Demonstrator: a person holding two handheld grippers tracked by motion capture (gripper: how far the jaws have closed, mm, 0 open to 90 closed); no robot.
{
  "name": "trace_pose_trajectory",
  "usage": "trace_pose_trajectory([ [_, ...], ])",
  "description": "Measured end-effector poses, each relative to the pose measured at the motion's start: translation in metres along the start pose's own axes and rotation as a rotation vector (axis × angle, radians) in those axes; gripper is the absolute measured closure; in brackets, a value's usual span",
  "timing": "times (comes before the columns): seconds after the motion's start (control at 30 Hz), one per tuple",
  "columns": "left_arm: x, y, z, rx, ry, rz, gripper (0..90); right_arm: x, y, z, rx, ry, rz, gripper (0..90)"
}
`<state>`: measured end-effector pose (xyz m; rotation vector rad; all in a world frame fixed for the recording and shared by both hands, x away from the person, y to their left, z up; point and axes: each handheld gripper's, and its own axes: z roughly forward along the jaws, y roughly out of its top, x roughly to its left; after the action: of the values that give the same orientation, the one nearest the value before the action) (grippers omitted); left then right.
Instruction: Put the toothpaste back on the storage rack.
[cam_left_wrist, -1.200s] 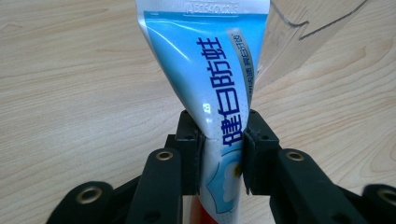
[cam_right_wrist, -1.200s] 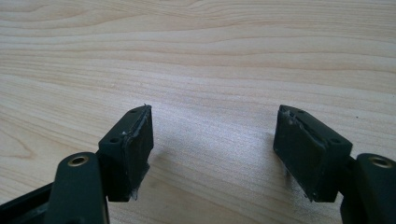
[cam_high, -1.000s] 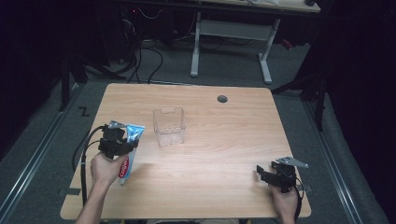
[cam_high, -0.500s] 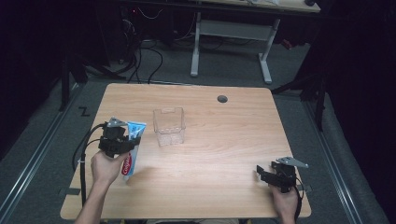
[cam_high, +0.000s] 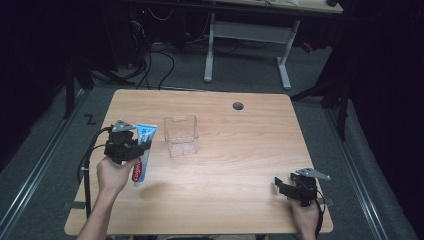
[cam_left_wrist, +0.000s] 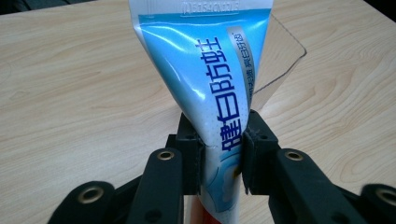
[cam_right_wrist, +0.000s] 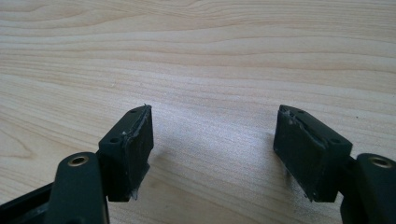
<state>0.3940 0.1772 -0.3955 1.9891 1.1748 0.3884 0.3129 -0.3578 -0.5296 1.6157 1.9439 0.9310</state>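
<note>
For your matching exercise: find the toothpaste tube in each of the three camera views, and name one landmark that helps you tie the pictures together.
High view: the toothpaste tube is at the table's left, clamped in the left gripper.
Left gripper view: the tube rises up the centre, pinched between the black jaws.
Right gripper view: not in it; open jaws over bare wood.
Shared landmark: the clear plastic box, right of the tube, its corner behind the tube.

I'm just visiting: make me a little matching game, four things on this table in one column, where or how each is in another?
1. toothpaste tube
2. clear plastic box
3. right tool
4. dark round hole

a. open, nothing between its jaws
b. far part of the tabletop
c. pinched in the left tool
d. standing on the table beside the tube

Pairs: 1-c, 2-d, 3-a, 4-b
</note>
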Motion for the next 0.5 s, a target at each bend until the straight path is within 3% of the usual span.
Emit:
trace_pose_trajectory([
  [0.2, -0.002, 0.009, -0.003, -0.024, -0.01, 0.007, 72.5, 0.0, 0.0, 0.0, -0.001, 0.002, -0.003, 28.6],
  [0.23, -0.008, 0.009, -0.002, -0.058, -0.031, -0.067, 72.5, 0.0, 0.0, 0.0, -0.001, 0.002, -0.002, 28.6],
  [0.27, -0.003, 0.012, -0.004, -0.034, -0.015, 0.007, 72.5, 0.0, 0.0, 0.0, -0.002, 0.002, -0.002, 28.6],
  [0.37, -0.005, 0.015, -0.005, -0.041, -0.021, -0.004, 72.5, 0.0, 0.0, 0.0, -0.001, 0.002, 0.003, 28.5],
  [0.5, -0.004, 0.022, -0.006, -0.046, -0.02, 0.016, 72.5, 0.0, 0.0, 0.0, 0.0, 0.003, 0.006, 28.6],
])
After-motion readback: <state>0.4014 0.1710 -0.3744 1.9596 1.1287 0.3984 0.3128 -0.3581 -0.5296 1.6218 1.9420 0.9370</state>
